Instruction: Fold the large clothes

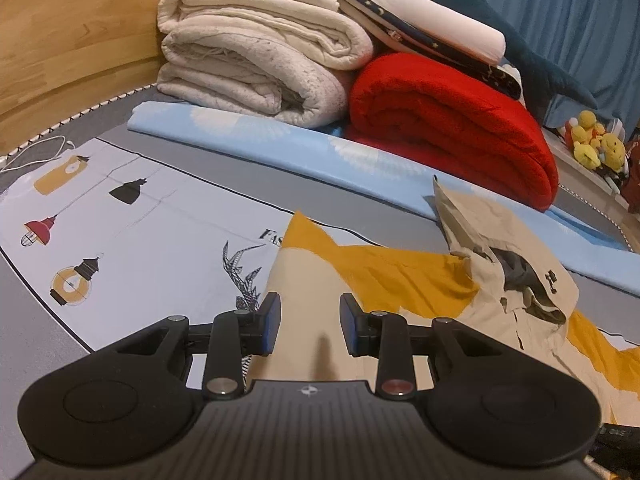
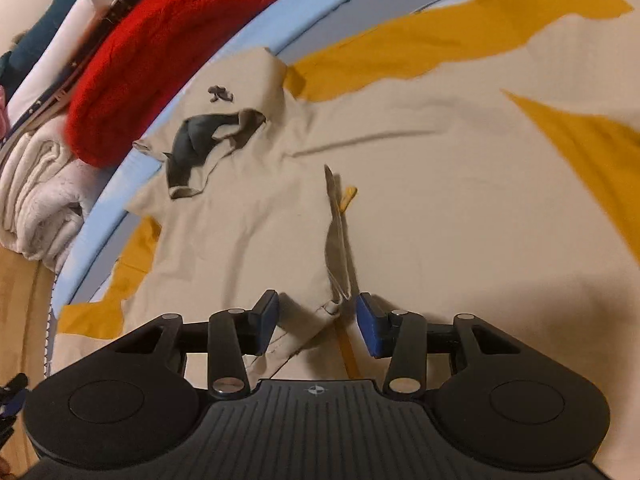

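Observation:
A beige and mustard-yellow garment (image 1: 400,280) with a dark-lined collar (image 1: 520,276) lies spread on the printed mat (image 1: 140,224). My left gripper (image 1: 309,326) is open and empty, low over the garment's beige left edge. In the right wrist view the same garment (image 2: 420,208) fills the frame, collar (image 2: 200,148) at upper left. My right gripper (image 2: 318,322) is open, its jaws standing either side of a raised beige fold (image 2: 338,248) near the hem, not closed on it.
Folded cream blankets (image 1: 256,48) and a red blanket (image 1: 452,128) are stacked on a light blue pad (image 1: 280,140) behind the garment. A wooden headboard (image 1: 72,36) stands at the left. Plush toys (image 1: 596,144) sit at far right. A white cable (image 1: 36,156) lies at left.

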`<state>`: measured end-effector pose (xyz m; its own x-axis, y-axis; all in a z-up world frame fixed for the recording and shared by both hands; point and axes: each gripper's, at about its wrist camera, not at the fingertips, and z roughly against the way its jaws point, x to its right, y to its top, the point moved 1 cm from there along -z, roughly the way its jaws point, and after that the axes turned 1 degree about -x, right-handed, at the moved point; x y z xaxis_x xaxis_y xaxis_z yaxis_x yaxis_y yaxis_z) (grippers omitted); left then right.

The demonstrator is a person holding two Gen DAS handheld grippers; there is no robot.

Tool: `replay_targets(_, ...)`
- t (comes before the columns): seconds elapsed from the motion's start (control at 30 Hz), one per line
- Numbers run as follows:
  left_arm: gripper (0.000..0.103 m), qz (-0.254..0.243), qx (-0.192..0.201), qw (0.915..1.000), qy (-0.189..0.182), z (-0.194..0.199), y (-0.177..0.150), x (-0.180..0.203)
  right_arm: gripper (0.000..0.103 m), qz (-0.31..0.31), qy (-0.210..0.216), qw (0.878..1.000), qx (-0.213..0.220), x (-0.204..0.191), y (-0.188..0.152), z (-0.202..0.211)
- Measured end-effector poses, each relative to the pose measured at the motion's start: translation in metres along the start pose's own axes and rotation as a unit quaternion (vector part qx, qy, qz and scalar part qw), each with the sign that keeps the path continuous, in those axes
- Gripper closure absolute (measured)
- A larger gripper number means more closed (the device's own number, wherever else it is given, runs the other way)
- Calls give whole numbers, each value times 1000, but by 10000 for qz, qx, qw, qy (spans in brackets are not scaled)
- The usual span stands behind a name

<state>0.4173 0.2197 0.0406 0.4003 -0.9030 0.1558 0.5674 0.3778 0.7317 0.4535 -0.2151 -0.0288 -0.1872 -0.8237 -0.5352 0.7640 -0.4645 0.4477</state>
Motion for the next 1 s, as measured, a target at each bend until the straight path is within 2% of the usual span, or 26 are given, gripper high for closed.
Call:
replay_targets(0.03,67,26,1,10000,18,-1,1,-1,94,124,12,9999,107,-4,5,2)
replay_targets(0.1,67,66,3,10000,43,-1,2,-3,97,339,237,9974,591,-14,10,23)
replay_targets(0.17,67,67,-4,10000,28,-2,1,-2,97,644,342,9878,1375,-24,20,56)
replay_targets(0.2,67,34,-15,10000,6,-2,0,0,97,775,314,9787,1873,-25,27,80)
replay_targets(0.27,67,-76,-69,9999,-54,-5,-4,7,97,756,-62,9682,2383,-14,41,107)
replay_targets(0.3,67,-153,-117,9998,-95,-7,-8,11,97,628,-277,9666,2469,-3,48,114)
replay_targets(0.4,67,-434,-337,9981,-269,-15,-21,25,97,308,-702,9713,2252,34,65,111)
replay_targets(0.5,67,-629,-663,9943,-549,-26,-36,35,97,379,-800,9710,2221,43,71,105)
replay_targets(0.6,67,-647,-1058,9901,-656,-43,-52,37,97,530,-687,9743,2080,41,74,99)
replay_targets(0.67,67,-711,-1467,9853,-508,-59,-68,35,94,502,-825,9755,1977,43,80,94)
replay_targets(0.73,66,-940,-1921,9768,-125,-75,-85,33,91,411,-1304,9716,1932,47,81,93)
replay_targets(0.77,64,-969,-1968,9756,-15,-77,-89,30,89,342,-1583,9668,1976,52,81,93)
replay_targets(0.8,62,-964,-1960,9758,32,-77,-90,29,85,293,-1685,9643,2024,56,83,91)
replay_targets(0.87,63,-978,-1888,9771,108,-70,-85,33,85,291,-1527,9665,2044,57,83,91)
replay_targets(0.93,63,-946,-1622,9822,-40,-58,-77,40,85,393,-1023,9748,1942,54,81,86)
replay_targets(1.0,63,-952,-1622,9818,-254,-56,-77,44,83,350,-417,9880,1444,58,80,70)
